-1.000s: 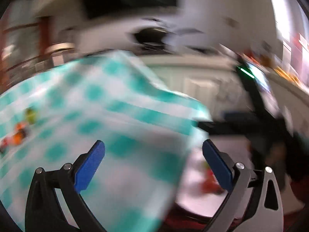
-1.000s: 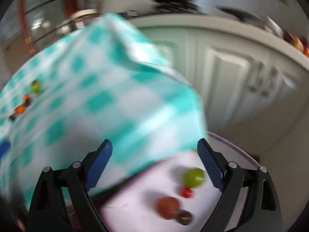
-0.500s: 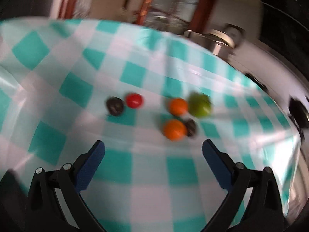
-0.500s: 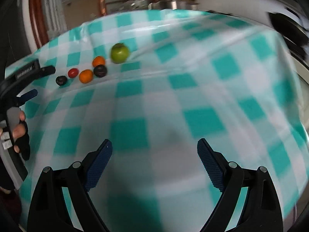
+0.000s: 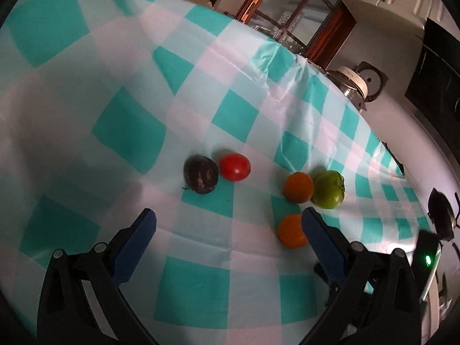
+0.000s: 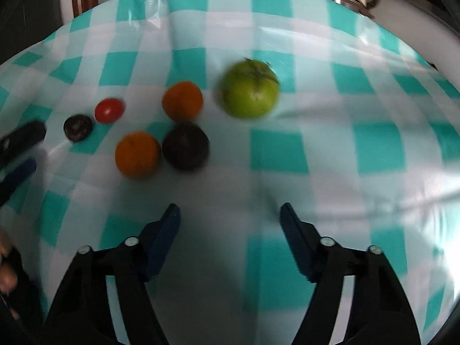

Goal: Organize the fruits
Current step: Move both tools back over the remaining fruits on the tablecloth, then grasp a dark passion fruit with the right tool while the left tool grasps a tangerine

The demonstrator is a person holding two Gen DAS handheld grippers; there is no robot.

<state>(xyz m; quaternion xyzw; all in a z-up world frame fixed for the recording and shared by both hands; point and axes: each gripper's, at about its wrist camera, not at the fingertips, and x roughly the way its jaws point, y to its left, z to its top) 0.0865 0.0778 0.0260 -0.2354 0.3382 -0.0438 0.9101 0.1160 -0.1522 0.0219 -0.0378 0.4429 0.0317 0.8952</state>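
Note:
Several fruits lie loose on a teal-and-white checked tablecloth (image 5: 129,126). In the left wrist view a dark fruit (image 5: 200,178) and a red tomato (image 5: 234,166) sit ahead, with two oranges (image 5: 298,187) (image 5: 291,231) and a green tomato (image 5: 328,189) to the right. My left gripper (image 5: 228,224) is open and empty just short of them. In the right wrist view the green tomato (image 6: 250,88), two oranges (image 6: 182,101) (image 6: 137,154), a large dark fruit (image 6: 185,146), the red tomato (image 6: 109,110) and a small dark fruit (image 6: 77,128) lie ahead. My right gripper (image 6: 230,218) is open and empty.
The left gripper's fingers (image 6: 17,149) show at the left edge of the right wrist view. A metal pot with a white lid (image 5: 355,82) and wooden-framed glass (image 5: 290,8) stand beyond the table's far edge. The cloth (image 6: 373,149) stretches to the right.
Both grippers have swung from the table's edge and a white plate of fruit to over the table, then closed in on the fruit cluster. The right jaws have narrowed somewhat.

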